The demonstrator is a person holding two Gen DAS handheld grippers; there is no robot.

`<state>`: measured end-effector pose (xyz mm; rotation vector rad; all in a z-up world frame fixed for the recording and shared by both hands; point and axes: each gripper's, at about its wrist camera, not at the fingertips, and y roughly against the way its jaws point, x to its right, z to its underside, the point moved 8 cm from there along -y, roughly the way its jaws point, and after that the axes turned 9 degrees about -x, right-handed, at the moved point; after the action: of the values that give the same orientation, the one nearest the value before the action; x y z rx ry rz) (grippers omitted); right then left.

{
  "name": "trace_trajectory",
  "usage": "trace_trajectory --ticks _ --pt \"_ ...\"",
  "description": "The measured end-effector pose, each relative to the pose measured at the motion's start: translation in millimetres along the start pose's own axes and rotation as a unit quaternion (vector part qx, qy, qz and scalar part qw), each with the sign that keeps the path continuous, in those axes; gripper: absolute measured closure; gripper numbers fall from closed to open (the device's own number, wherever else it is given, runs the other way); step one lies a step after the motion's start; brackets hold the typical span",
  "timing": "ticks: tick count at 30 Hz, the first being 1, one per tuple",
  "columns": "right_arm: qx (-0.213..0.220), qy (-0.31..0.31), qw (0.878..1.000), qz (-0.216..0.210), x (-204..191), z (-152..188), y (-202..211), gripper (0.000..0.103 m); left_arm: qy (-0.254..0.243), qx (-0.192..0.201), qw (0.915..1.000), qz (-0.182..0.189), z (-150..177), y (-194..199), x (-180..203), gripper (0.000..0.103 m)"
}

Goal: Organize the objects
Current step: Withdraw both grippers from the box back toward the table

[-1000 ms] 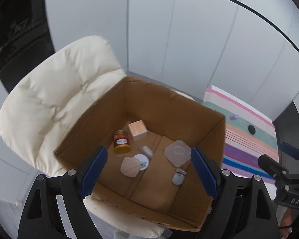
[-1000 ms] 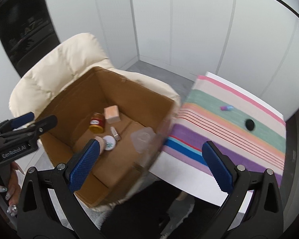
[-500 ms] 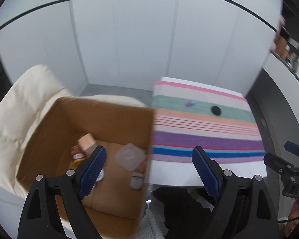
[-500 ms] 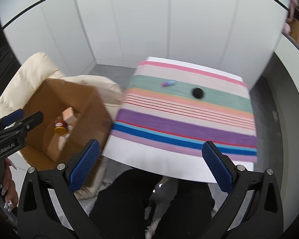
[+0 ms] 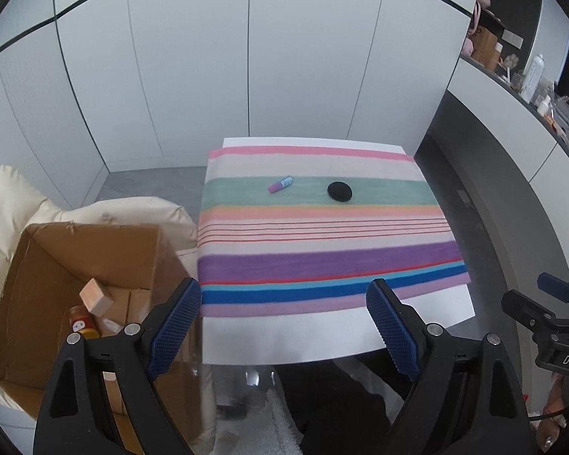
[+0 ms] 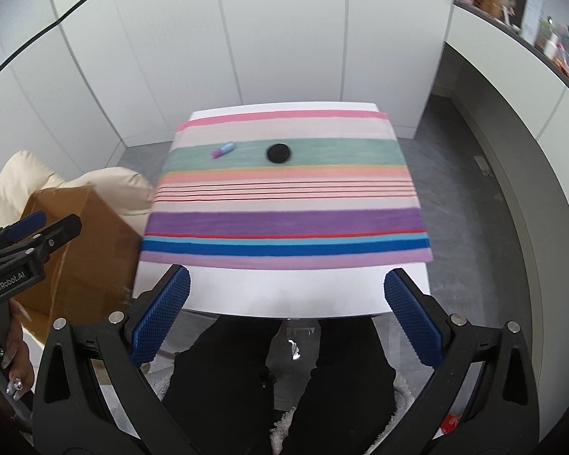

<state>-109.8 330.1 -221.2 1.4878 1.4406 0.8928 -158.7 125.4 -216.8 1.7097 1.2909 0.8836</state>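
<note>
A small pink and blue tube [image 5: 280, 184] and a black round disc [image 5: 339, 191] lie on the green stripe of the striped cloth [image 5: 322, 242] on the white table; both also show in the right wrist view, tube [image 6: 222, 149] and disc [image 6: 278, 152]. A cardboard box [image 5: 76, 258] on a cream chair to the left holds a peach cube [image 5: 95, 295] and a small jar [image 5: 81, 322]. My left gripper [image 5: 284, 326] is open and empty, above the table's near edge. My right gripper [image 6: 286, 318] is open and empty, near the same edge.
The cream padded chair [image 5: 3, 197] stands left of the table. White wall panels rise behind the table. A curved counter with bottles [image 5: 531, 72] runs along the right. The person's dark legs [image 6: 280, 386] are below the table edge.
Both grippers have swung right, from over the cardboard box to facing the striped table. Both stay open and empty.
</note>
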Motion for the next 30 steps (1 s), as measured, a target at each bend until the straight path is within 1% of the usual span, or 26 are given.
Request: trace_trajectory --ticks 4,6,9,12,15,16,19,22,26,30 --pt "-0.001 -0.004 1.000 0.009 16 -10 -14 0.000 0.003 -0.016 0.9998 -0.005 -7 -17 7 0.011" --pt "-0.001 -0.001 1.000 0.011 21 -17 -22 0.000 0.014 -0.027 0.9995 0.002 -12 -29 5 0.011" --pt "-0.006 0.010 1.000 0.013 24 -32 -42 0.000 0.049 -0.035 0.9980 0.021 -25 -50 2 0.010" --pt "0.004 0.039 0.999 0.011 17 -56 -66 0.000 0.069 -0.055 0.9961 0.009 -41 -82 1 0.009" --pt "0.015 0.066 0.998 -0.002 7 -80 -94 0.000 0.077 -0.071 0.9945 -0.006 -58 -121 0 0.009" --pt "0.017 0.074 0.997 -0.010 2 -90 -106 0.000 0.079 -0.081 0.9935 -0.014 -65 -141 -1 0.009" --pt "0.017 0.092 0.995 -0.025 -12 -117 -146 0.000 0.089 -0.105 0.9901 -0.024 -78 -181 -7 0.009" --pt "0.004 0.100 0.995 -0.025 -20 -144 -195 0.000 0.116 -0.127 0.9845 -0.034 -92 -222 -18 0.009" --pt "-0.016 0.090 0.995 -0.036 -26 -174 -261 0.000 0.142 -0.130 0.9802 -0.045 -110 -258 -28 0.009" --pt "-0.025 0.066 0.997 -0.032 -28 -199 -324 0.000 0.171 -0.144 0.9739 -0.040 -124 -293 -33 0.009"
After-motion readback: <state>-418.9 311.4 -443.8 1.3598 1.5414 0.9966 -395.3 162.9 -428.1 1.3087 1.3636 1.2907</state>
